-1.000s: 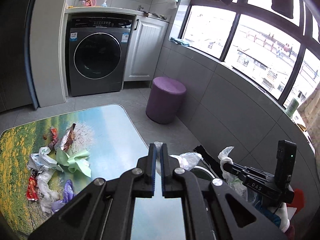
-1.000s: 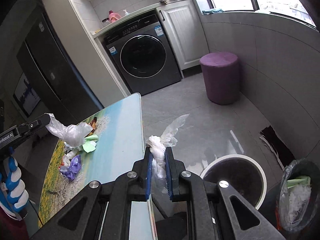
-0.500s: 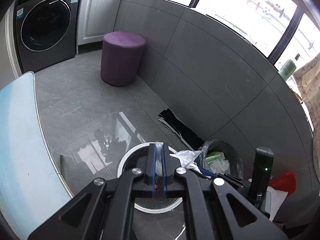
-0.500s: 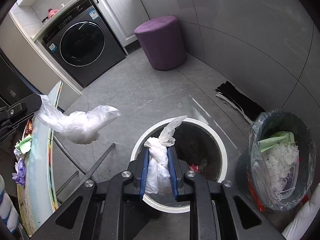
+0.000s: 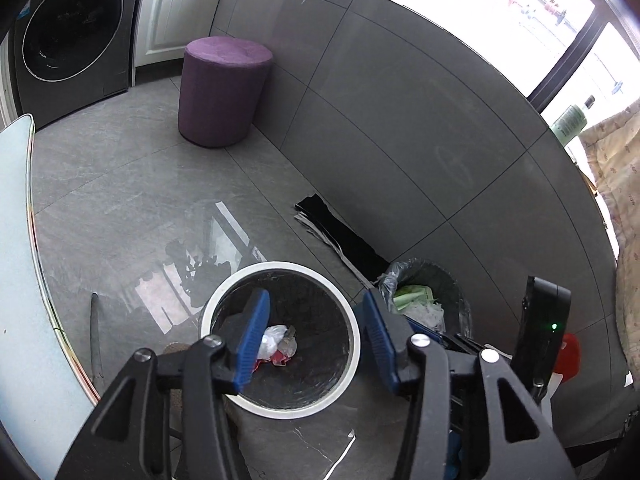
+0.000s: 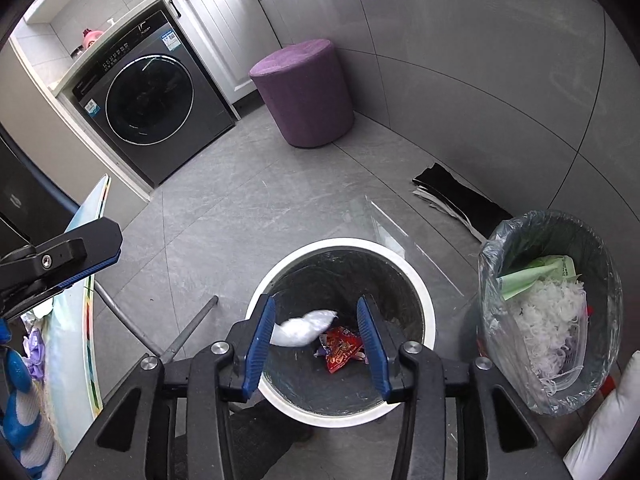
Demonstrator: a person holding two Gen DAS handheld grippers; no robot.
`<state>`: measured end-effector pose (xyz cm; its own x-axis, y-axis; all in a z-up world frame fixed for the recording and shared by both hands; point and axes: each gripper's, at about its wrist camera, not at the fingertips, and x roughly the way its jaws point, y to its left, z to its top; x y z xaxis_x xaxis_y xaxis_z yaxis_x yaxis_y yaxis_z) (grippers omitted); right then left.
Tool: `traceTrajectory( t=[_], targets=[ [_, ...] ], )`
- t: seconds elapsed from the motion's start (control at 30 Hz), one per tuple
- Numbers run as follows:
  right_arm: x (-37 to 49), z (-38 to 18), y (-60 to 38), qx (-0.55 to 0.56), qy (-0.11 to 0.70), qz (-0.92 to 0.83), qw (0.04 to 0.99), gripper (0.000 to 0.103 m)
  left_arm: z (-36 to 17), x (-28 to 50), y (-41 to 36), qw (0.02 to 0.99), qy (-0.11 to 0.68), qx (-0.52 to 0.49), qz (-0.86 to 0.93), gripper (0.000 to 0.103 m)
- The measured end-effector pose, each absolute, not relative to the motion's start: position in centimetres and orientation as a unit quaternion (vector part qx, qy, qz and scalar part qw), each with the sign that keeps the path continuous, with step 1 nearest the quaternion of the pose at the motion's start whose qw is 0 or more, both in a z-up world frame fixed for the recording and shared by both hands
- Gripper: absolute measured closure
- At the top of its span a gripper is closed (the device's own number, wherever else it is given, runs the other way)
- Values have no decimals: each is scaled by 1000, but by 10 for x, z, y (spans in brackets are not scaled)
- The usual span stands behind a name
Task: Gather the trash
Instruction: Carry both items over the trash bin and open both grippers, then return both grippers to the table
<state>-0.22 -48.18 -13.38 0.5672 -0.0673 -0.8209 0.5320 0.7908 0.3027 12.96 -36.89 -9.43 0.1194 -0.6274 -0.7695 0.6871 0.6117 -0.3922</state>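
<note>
Here both grippers hang over the white-rimmed bin (image 6: 428, 312), their jaws just parted and holding nothing.

In the left wrist view a crumpled clear plastic bag (image 5: 276, 340) lies on the bin's dark floor beside a red wrapper (image 5: 280, 360); the left gripper (image 5: 314, 340) stands half open above them. In the right wrist view a second white plastic wad (image 6: 304, 328), blurred, sits below and apart from the pads of the right gripper (image 6: 316, 344), above the red wrapper in the bin. Left of the bin runs the table (image 6: 72, 320) edge; bare grey floor (image 6: 248, 216) opens behind, up to one purple stool (image 6: 306, 92). At the right one lined basket (image 6: 552, 312) stands just beside the bin. Two bins, two grippers, two plastic pieces.
</note>
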Motion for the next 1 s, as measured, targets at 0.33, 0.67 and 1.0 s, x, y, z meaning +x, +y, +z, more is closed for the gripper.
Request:
traceTrajectory(
  t=[0.33, 0.67, 1.0],
  targets=[
    [-17, -88, -463, 254, 388, -170, 870, 62, -47, 108, -325, 809, 422, 47, -407, 56],
    [-9, -35, -397, 197, 354, -106, 908, 59, -4, 88, -228, 884, 345, 106, -299, 54],
    [17, 5, -316, 138, 335, -10, 932, 58, 17, 100, -99, 918, 330, 84, -205, 47]
  ],
)
